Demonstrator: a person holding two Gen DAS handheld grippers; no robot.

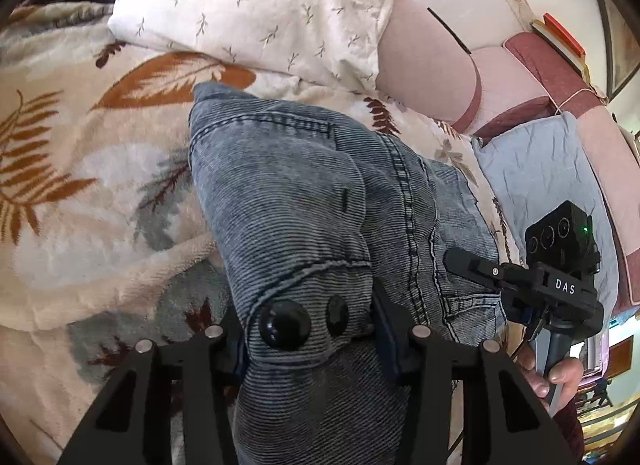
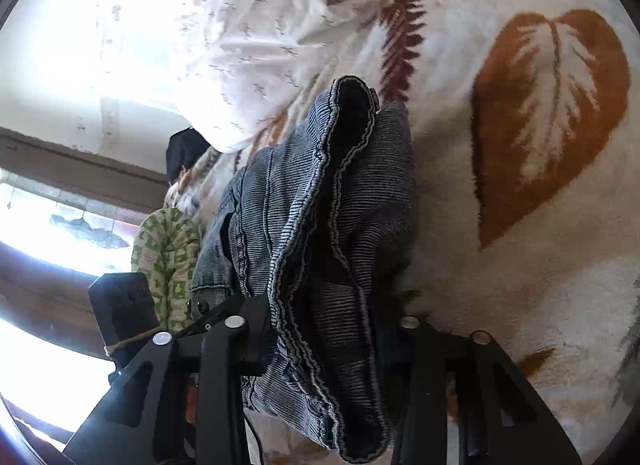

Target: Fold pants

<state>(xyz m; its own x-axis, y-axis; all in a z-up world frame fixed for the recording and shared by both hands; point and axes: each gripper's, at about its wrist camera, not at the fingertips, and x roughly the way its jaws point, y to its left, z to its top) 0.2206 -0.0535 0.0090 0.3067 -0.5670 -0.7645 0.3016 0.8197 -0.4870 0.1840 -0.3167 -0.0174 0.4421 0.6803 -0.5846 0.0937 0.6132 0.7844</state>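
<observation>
Grey-blue jeans (image 1: 288, 169) lie bunched on a leaf-patterned blanket (image 1: 72, 153). In the left wrist view my left gripper (image 1: 308, 325) is shut on the waistband, beside two black buttons (image 1: 284, 325). The denim fills the gap between its fingers. My right gripper (image 1: 472, 265) comes in from the right edge of that view, its fingers against the far side of the jeans, with a hand on its handle. In the right wrist view my right gripper (image 2: 324, 325) is shut on a gathered fold of the jeans (image 2: 360, 193), and stitched hem edges hang over its jaws.
A white sprigged pillow (image 1: 256, 5) lies beyond the jeans, with a pale blue pillow (image 1: 532, 169) and a pink padded headboard (image 1: 432, 49) to the right. Books (image 1: 560, 37) sit on the headboard ledge. A green-patterned cloth (image 2: 168, 249) and a bright window (image 2: 40, 225) are on the left.
</observation>
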